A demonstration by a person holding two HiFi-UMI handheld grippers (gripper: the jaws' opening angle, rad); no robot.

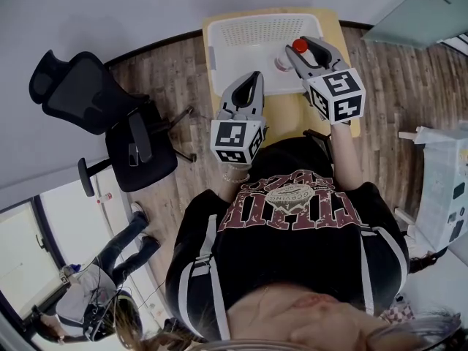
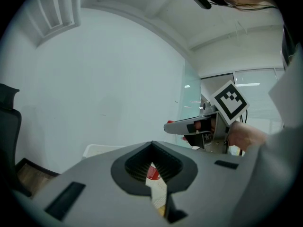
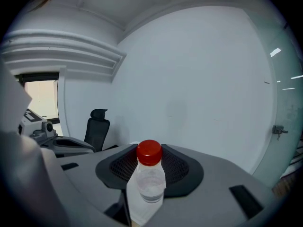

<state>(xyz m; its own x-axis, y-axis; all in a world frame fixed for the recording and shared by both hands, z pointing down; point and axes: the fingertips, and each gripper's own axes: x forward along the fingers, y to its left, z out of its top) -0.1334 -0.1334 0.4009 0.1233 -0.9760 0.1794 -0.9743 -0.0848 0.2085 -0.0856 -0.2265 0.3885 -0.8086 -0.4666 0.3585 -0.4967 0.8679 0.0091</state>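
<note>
A clear plastic bottle (image 1: 284, 61) with a red cap (image 1: 300, 46) is up over the white basket (image 1: 241, 39) on the yellow table (image 1: 292, 112). My right gripper (image 1: 301, 50) is shut on it; in the right gripper view the bottle (image 3: 147, 186) stands upright between the jaws, red cap (image 3: 149, 152) on top. My left gripper (image 1: 251, 79) hangs shut and empty at the basket's front edge. In the left gripper view, the left gripper (image 2: 152, 148) shows a narrow slit with a red cap (image 2: 152, 172) behind it, and the right gripper (image 2: 199, 126) is to the right.
A black office chair (image 1: 102, 115) stands on the wooden floor left of the table. Another person (image 1: 110, 269) is at the lower left. A white cabinet (image 1: 446, 189) stands at the right, with a glass door (image 1: 420, 13) behind it.
</note>
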